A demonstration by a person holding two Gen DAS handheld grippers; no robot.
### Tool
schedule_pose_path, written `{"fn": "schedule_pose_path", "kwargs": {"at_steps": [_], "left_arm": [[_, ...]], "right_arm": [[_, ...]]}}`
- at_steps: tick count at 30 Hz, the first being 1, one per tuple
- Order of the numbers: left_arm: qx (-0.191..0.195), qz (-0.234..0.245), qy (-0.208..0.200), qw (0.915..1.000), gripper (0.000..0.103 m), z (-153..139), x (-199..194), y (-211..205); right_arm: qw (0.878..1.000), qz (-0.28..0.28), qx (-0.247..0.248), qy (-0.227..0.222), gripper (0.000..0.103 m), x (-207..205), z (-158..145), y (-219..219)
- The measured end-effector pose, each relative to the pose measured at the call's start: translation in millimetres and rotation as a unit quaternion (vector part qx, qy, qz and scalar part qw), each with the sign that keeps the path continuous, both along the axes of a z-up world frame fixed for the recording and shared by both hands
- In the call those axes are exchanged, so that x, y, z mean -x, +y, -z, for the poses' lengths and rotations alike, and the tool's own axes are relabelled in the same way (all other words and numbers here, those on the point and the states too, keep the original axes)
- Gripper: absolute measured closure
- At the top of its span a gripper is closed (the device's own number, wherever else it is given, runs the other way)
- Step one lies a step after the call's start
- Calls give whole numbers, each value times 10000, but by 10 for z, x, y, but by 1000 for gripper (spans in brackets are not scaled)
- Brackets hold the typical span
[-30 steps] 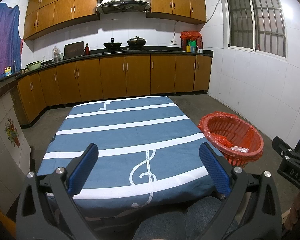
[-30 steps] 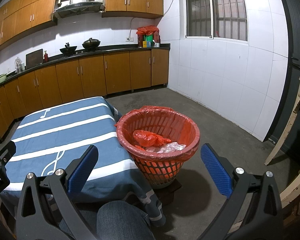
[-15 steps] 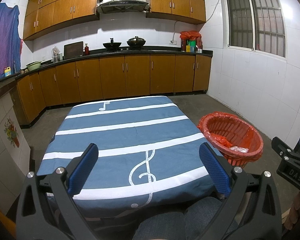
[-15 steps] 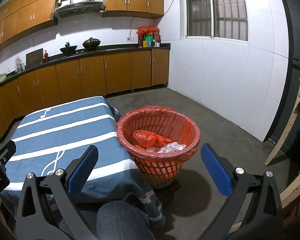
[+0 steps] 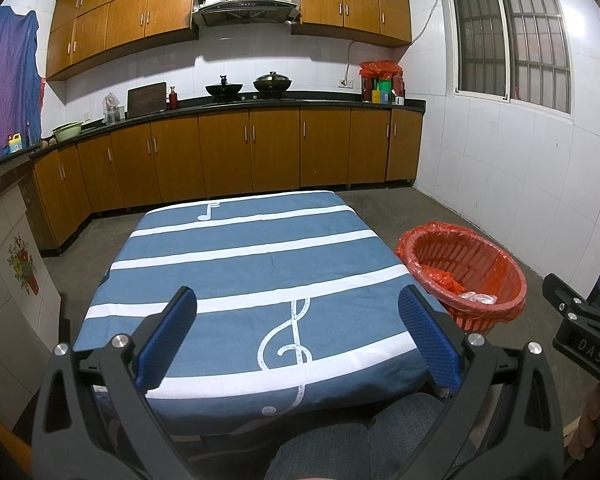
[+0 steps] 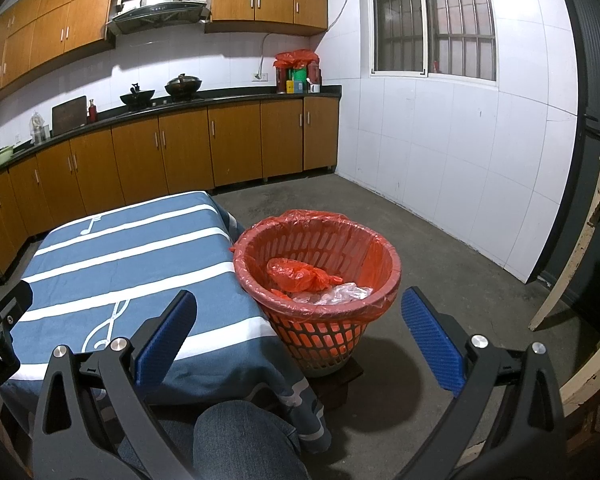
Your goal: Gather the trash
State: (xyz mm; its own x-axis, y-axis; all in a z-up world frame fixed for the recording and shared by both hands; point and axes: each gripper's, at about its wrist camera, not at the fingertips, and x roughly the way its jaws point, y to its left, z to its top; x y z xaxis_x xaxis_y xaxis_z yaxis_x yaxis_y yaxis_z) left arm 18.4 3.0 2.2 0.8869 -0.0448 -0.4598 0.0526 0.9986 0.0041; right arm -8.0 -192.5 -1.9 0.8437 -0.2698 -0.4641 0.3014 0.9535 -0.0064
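Note:
A red mesh trash basket (image 6: 316, 276) with a red liner stands on the floor right of the table; it also shows in the left wrist view (image 5: 466, 276). Inside lie a knotted red bag (image 6: 300, 274) and clear plastic wrap (image 6: 336, 294). My left gripper (image 5: 298, 334) is open and empty, held above the near edge of the table with the blue striped cloth (image 5: 244, 264). My right gripper (image 6: 298, 334) is open and empty, held near and above the basket. I see no loose trash on the cloth.
Wooden kitchen cabinets and a dark counter (image 5: 260, 104) with woks and bottles run along the far wall. A white tiled wall (image 6: 460, 152) is on the right. A worn wooden table leg (image 6: 572, 272) stands at far right. My knee (image 6: 240, 440) is below.

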Motion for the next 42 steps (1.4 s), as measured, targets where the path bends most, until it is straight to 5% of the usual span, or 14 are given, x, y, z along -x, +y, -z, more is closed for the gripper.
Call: {"fn": "schedule_pose_path", "kwargs": {"at_steps": [42], "left_arm": [[5, -6, 22, 10000, 4, 55, -33, 73]], "right_arm": [[10000, -4, -43, 41, 2, -11, 15, -5]]}}
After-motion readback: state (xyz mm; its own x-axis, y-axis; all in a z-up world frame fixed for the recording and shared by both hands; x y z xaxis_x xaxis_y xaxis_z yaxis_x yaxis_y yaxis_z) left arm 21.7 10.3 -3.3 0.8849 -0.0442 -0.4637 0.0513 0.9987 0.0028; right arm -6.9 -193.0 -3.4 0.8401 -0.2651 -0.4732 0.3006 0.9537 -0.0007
